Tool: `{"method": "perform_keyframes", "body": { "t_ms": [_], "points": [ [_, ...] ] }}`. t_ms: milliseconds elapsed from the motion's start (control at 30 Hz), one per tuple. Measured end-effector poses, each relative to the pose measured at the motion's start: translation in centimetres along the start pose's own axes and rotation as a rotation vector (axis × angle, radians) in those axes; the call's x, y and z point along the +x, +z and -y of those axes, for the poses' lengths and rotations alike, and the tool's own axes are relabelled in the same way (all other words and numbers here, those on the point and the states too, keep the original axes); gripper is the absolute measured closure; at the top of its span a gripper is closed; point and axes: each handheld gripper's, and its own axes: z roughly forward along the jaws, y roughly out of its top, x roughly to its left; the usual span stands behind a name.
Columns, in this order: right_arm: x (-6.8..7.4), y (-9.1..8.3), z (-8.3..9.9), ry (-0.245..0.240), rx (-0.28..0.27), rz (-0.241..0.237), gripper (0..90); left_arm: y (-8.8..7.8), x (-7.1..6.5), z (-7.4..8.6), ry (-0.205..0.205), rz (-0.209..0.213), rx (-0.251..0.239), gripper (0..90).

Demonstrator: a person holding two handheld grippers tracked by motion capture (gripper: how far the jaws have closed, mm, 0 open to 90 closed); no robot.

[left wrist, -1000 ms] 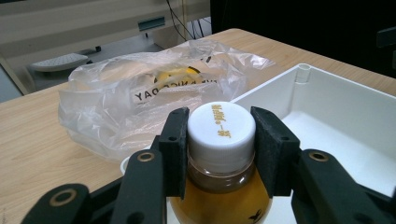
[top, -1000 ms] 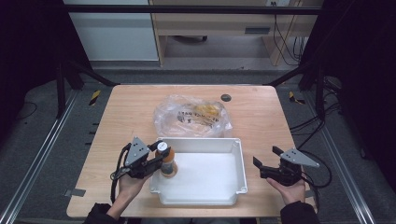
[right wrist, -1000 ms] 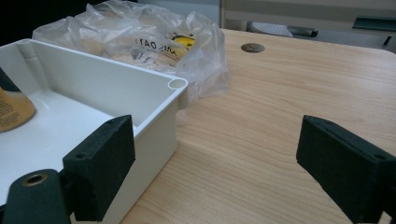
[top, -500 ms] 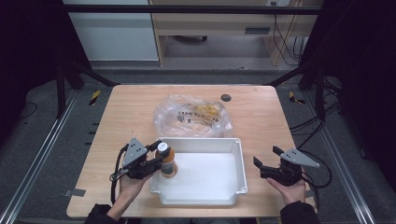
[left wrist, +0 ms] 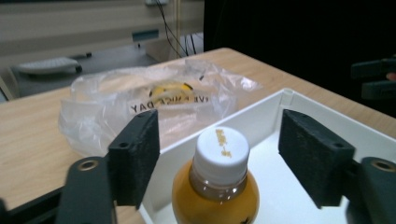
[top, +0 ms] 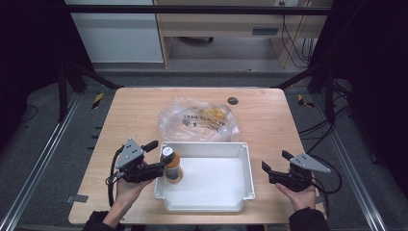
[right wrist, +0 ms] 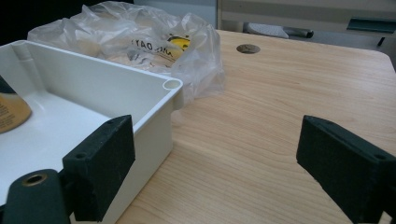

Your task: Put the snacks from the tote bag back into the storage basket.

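Observation:
A small bottle of orange liquid with a white cap stands upright in the left end of a white plastic tray. My left gripper is open at the tray's left wall. In the left gripper view its pads stand either side of the cap without touching it. My right gripper is open over bare table to the right of the tray, with nothing between its jaws. In the right gripper view the tray's corner is near the left pad, and the bottle shows at the left edge.
A crumpled clear plastic bag with yellow print lies just behind the tray. A round dark cable hole sits in the tabletop at the back. Bare wood stretches to the right of the tray.
My left gripper has drawn back a little to the left, away from the bottle, which stays in the tray. The right gripper has not moved.

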Motion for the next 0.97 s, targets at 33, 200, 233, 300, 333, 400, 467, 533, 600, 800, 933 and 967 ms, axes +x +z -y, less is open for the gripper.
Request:
{"method": "perform_keyframes", "body": {
  "t_ms": [33,200,233,300,333,400,467,533,600,800,933,967],
  "points": [
    [0.0,0.0,0.0,-0.003,0.001,0.002,11.6,-0.1,0.1,0.1,0.001,-0.009,0.001,25.8],
    [0.0,-0.1,0.0,-0.008,0.005,0.009,11.2,-0.5,1.0,0.6,-0.017,-0.047,0.024,21.8],
    [-0.1,-0.1,0.0,-0.011,0.004,0.011,11.1,-0.7,1.3,0.7,-0.022,-0.052,0.025,21.4],
    [-0.1,-0.1,0.0,-0.010,0.008,0.015,11.0,-1.0,1.8,0.9,-0.033,-0.067,0.027,20.4],
    [-0.1,-0.1,0.0,-0.010,0.008,0.017,10.9,-1.1,2.0,1.0,-0.036,-0.071,0.026,20.0],
    [-0.1,-0.2,0.1,-0.008,0.008,0.019,10.9,-1.3,2.4,1.2,-0.049,-0.075,0.026,19.7],
    [-0.1,-0.2,0.1,-0.012,0.011,0.025,10.8,-1.5,2.8,1.6,-0.047,-0.088,0.024,19.5],
    [-0.2,-0.2,0.1,-0.012,0.010,0.030,10.8,-1.7,3.3,1.9,-0.055,-0.093,0.027,19.3],
    [-0.4,-0.3,0.2,-0.002,0.015,0.035,10.8,-1.8,3.6,2.3,-0.071,-0.093,0.031,19.0],
    [-0.9,-0.4,0.5,0.009,0.022,0.053,10.8,-2.0,4.3,4.2,-0.063,-0.111,0.062,18.5],
    [-1.1,-0.3,0.8,0.005,0.037,0.064,10.8,-2.0,4.8,5.2,-0.083,-0.132,0.059,19.2],
    [-1.1,-0.3,0.8,0.005,0.043,0.068,10.8,-1.9,4.9,5.4,-0.086,-0.134,0.058,19.3]
  ]
}}
